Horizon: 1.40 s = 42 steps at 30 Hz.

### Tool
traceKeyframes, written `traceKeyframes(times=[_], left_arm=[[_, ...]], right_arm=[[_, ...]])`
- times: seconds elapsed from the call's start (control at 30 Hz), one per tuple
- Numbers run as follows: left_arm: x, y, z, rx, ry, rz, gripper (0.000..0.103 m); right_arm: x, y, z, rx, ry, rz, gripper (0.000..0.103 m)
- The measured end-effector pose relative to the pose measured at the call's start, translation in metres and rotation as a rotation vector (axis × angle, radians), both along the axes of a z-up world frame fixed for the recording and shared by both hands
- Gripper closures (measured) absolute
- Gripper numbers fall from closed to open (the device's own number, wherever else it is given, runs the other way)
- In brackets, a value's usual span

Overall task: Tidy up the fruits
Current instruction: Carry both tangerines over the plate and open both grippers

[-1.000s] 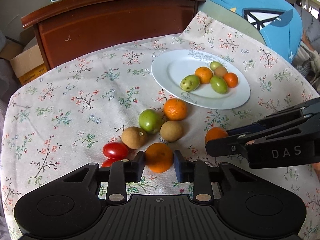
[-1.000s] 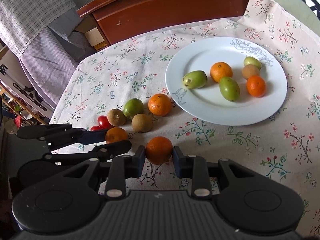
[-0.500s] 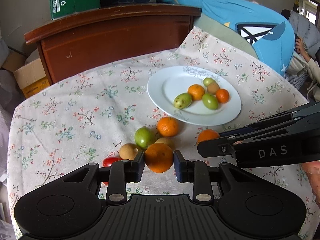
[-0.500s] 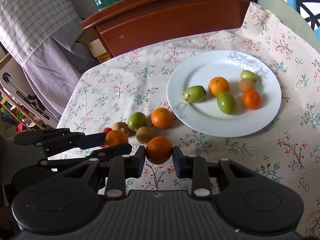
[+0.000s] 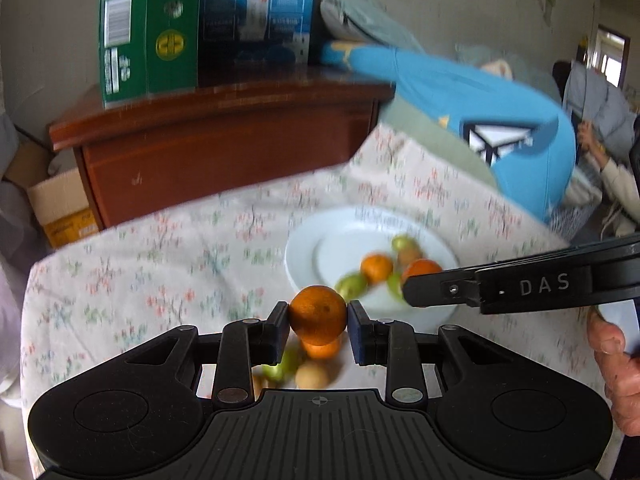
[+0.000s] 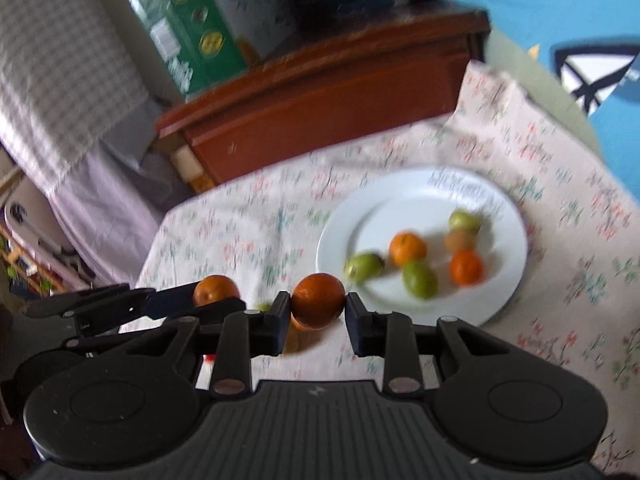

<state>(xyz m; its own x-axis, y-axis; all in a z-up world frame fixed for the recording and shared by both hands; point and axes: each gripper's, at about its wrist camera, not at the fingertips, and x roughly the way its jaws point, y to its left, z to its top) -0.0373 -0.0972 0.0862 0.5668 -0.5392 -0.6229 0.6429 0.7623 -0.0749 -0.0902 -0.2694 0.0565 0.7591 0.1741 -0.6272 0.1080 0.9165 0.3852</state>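
My left gripper (image 5: 318, 316) is shut on an orange (image 5: 317, 314) and holds it above the table. My right gripper (image 6: 318, 307) is shut on another orange (image 6: 318, 306), also lifted. Each gripper shows in the other's view: the right one (image 5: 412, 290) with its orange (image 5: 422, 270), the left one (image 6: 218, 300) with its orange (image 6: 216, 289). The white plate (image 6: 504, 276) holds several small green and orange fruits. It also shows in the left wrist view (image 5: 304, 256). Loose fruits (image 5: 310, 374) lie on the cloth below the left gripper.
A floral tablecloth (image 5: 160, 280) covers the table. A brown wooden cabinet (image 5: 224, 144) with cardboard boxes (image 5: 148, 28) on top stands behind it. A blue cushion (image 5: 480, 104) lies at the back right. A person's hand (image 5: 612, 372) holds the right gripper.
Both grippers have risen higher with their oranges and tilted up toward the plate. The loose fruits on the cloth now lie mostly under the grippers. The views are blurred by motion.
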Motion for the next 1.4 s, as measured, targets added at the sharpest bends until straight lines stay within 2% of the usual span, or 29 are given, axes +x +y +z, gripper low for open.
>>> traceKeyframes(times=[0.17,0.3,0.53,0.7,0.93,1.3,1.4], left_arm=[[0.015,-0.005,0.016,-0.069,0.01,0.015,0.075],[0.024,-0.008,0.021,-0.089,0.005,0.024,0.075],[0.044,-0.016,0.01,-0.112,0.047,0.046,0.075],[0.06,-0.025,-0.007,-0.138,0.11,0.053,0.075],[0.078,-0.043,-0.028,-0.144,0.148,0.066,0.075],[0.096,-0.053,-0.055,-0.146,0.21,0.093,0.075],[0.098,-0.054,-0.058,-0.153,0.222,0.094,0.074]], right_arm=[[0.0,-0.021,0.016,0.007,-0.048,-0.064,0.073],[0.001,-0.035,0.021,0.015,-0.068,-0.104,0.073],[0.008,-0.055,0.024,0.051,-0.083,-0.144,0.073],[0.022,-0.062,0.009,0.074,-0.046,-0.178,0.073],[0.039,-0.069,-0.018,0.108,0.026,-0.214,0.073],[0.055,-0.075,-0.044,0.109,0.079,-0.253,0.073],[0.058,-0.077,-0.049,0.115,0.091,-0.267,0.07]])
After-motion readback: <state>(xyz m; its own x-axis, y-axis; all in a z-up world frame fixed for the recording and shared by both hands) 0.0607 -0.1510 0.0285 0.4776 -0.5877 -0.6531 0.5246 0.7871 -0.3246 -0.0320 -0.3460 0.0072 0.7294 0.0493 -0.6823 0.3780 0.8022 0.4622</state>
